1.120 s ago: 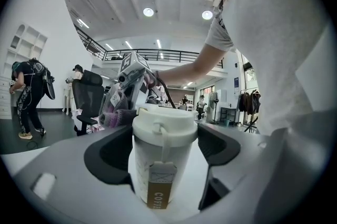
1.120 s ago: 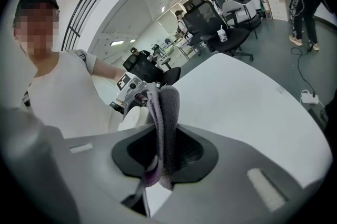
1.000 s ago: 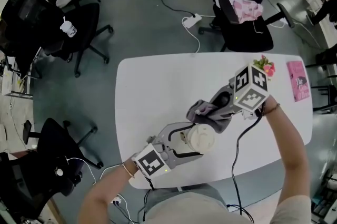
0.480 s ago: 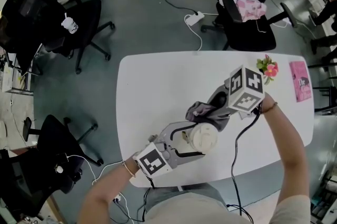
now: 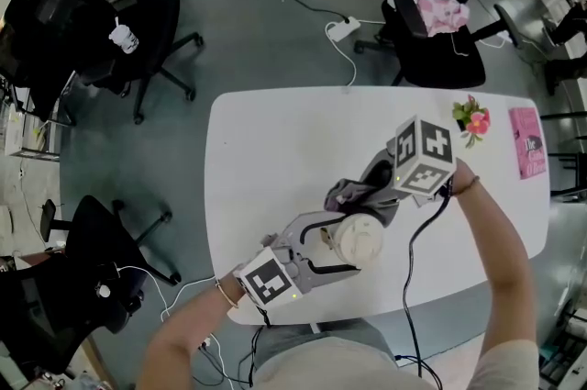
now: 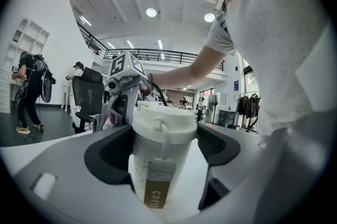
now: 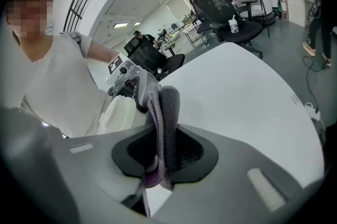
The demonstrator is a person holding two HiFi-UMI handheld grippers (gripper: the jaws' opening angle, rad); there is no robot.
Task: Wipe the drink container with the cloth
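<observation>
Right gripper [image 7: 163, 152]: closed tight on one grey-and-purple fuzzy cloth [image 7: 166, 112], pinched upright between the pads. Left gripper [image 6: 164, 152]: spread wide, yet pressing both sides of one cream lidded drink container [image 6: 160, 133], upright on the single white rounded table [image 5: 275, 150]. Cloth against the container's side. Further out, near the table's edge: one pink flower sprig [image 5: 470, 117], one pink booklet [image 5: 523, 140].

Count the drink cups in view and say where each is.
2. A lidded cup is on the white table, clamped in the left gripper; a straw cup sits on a black chair, upper left. Others may be hidden.
</observation>
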